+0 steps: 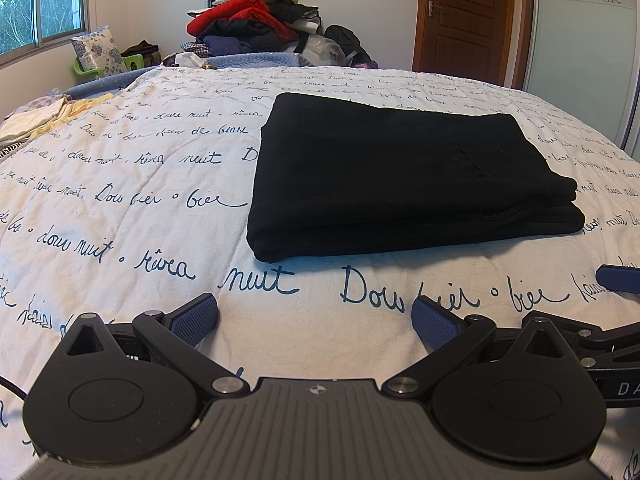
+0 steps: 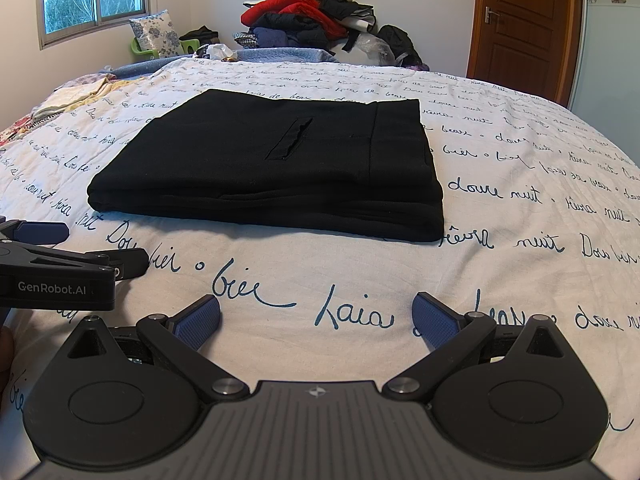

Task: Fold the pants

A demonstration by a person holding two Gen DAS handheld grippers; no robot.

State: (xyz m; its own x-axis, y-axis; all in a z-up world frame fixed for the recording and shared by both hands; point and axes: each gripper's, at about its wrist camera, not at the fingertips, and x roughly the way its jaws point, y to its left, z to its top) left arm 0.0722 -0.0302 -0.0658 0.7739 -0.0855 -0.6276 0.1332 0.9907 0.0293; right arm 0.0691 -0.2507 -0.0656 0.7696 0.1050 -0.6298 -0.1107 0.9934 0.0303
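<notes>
One bed point(image 1: 120, 184) fills both views, its white quilt printed all over with dark blue script. At the top centre of each frame, against the far wall, sits one heap of clothes point(image 1: 256, 20), red and dark pieces mixed; a floral pillow point(image 1: 98, 50) stands at the upper left by the window, and a wooden door point(image 1: 464, 16) is at the upper right.

One pair of black pants point(image 1: 400, 176) lies on the quilt, centre-right in the left wrist view and centre-left in the right wrist view. It is already folded into a flat stacked rectangle, with several layers showing along the near edge and a pocket slit on top. I judge the folding done or nearly so. The cloth looks soft, light and limp, not slippery or fragile. A single layer would peel off if pinched, so any further hold is best taken across the whole stack at a near corner or the thick folded edge.

Two tongs are in view, both low in their frames and apart from the pants. The left tongs point(image 1: 316, 320) gape wide and hold nothing. The right tongs point(image 2: 316, 320) are likewise spread wide and empty, just beside the left ones above the quilt
</notes>
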